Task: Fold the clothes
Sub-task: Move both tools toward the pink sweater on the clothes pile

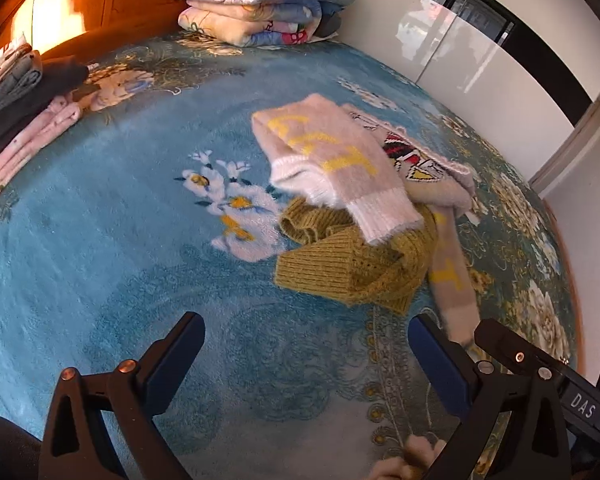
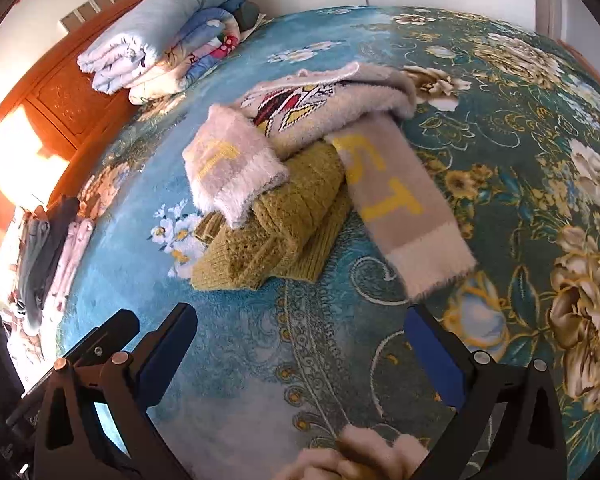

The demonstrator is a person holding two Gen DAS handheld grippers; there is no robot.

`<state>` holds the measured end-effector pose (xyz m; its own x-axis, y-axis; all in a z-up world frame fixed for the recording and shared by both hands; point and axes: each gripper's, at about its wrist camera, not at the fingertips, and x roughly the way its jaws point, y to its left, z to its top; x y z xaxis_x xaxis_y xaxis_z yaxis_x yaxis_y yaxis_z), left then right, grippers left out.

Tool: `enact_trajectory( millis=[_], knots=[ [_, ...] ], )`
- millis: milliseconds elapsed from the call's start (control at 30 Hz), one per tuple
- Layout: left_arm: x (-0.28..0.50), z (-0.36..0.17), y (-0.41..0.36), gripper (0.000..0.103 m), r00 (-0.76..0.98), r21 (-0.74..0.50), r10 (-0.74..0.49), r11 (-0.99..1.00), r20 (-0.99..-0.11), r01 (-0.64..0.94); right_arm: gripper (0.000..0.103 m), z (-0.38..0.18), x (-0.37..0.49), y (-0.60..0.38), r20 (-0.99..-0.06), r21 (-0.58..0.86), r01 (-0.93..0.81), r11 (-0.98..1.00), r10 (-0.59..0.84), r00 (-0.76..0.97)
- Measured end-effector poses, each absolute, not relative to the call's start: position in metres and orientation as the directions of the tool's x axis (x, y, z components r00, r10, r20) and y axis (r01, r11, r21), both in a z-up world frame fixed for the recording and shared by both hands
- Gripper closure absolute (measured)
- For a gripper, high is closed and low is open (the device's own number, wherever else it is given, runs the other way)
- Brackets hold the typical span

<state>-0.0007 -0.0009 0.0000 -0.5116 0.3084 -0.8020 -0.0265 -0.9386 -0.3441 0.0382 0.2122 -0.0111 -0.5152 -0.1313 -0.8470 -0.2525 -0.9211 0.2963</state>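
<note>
While both grippers hung over blue bedspread, left gripper and right gripper stood spread wide, nothing between jaws. Pink sweater lay heaped on mustard sweater, ahead of fingers, untouched. Its loose sleeve ran long axis toward me, cuff nearest right gripper's right finger. Judged right hand closer to that sleeve, left nearer mustard hem. Both hands pitched steeply downward, side by side. Folding not yet begun.
</note>
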Motion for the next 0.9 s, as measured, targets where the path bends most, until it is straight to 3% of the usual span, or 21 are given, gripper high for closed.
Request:
enact_trajectory(
  millis=[300,900],
  knots=[
    [-0.015,-0.021,0.0,0.0,-0.547,-0.246,0.219,-0.969,-0.808,-0.025,0.0,-0.014,0.02,0.201,-0.851,0.236,-0.245,-0.941,-0.078,-0.52],
    [-0.015,-0.027,-0.005,0.0,-0.513,-0.302,0.263,-0.953,-0.817,-0.008,0.0,-0.015,0.003,0.177,-0.845,0.193,-0.198,-0.961,-0.061,-0.531]
  ],
)
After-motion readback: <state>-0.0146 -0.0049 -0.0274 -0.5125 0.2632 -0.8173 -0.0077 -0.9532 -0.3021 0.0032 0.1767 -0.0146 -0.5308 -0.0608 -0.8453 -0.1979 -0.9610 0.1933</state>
